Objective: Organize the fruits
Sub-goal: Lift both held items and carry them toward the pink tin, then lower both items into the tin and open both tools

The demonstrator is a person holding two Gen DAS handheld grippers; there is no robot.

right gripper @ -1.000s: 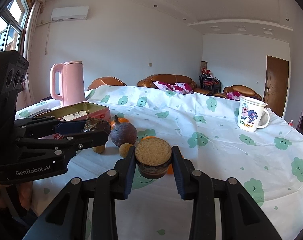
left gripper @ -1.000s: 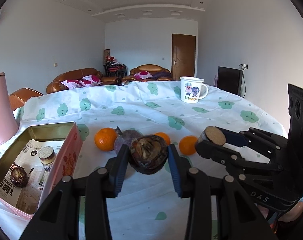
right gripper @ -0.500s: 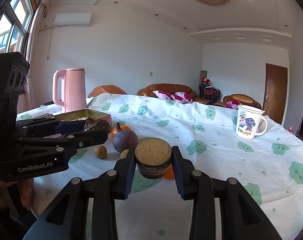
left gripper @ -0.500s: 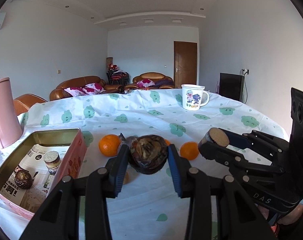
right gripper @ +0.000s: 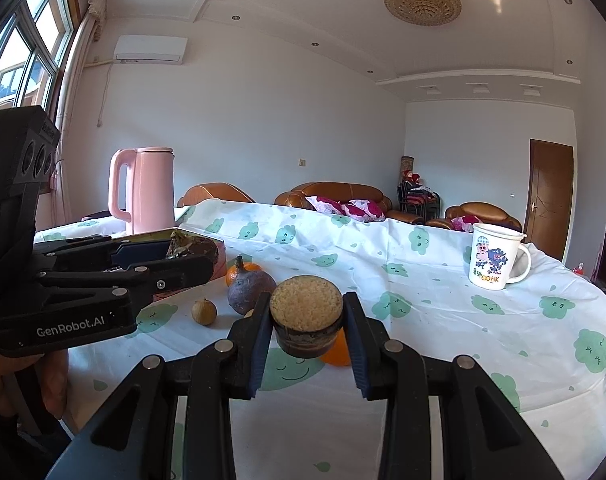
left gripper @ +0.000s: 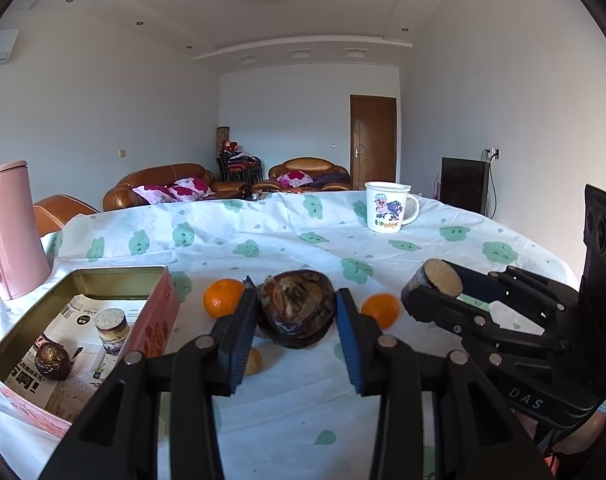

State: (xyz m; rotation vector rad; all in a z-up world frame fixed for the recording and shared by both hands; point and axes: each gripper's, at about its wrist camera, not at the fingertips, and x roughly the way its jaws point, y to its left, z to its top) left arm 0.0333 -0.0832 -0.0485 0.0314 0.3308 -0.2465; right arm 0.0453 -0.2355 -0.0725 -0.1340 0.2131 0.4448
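Note:
My left gripper (left gripper: 295, 320) is shut on a dark wrinkled brown fruit (left gripper: 297, 314), held above the table. My right gripper (right gripper: 306, 322) is shut on a short cut cane piece (right gripper: 306, 320) with a pale grainy end; it also shows in the left wrist view (left gripper: 437, 285). An open pink tin box (left gripper: 31, 360) at left holds a cut cane piece (left gripper: 110, 330) and a dark round fruit (left gripper: 54, 361). On the cloth lie two oranges (left gripper: 223, 297) (left gripper: 380, 309), a purple mangosteen (right gripper: 250, 291) and a small brown longan (right gripper: 203, 311).
A white cartoon mug (left gripper: 387, 206) stands at the far right of the table. A pink kettle (right gripper: 145, 190) stands behind the tin box at the left. The table has a white cloth (left gripper: 287, 412) with green prints. Sofas stand beyond it.
Both grippers have risen and tilted up a little, still holding their pieces. Nothing on the table has moved.

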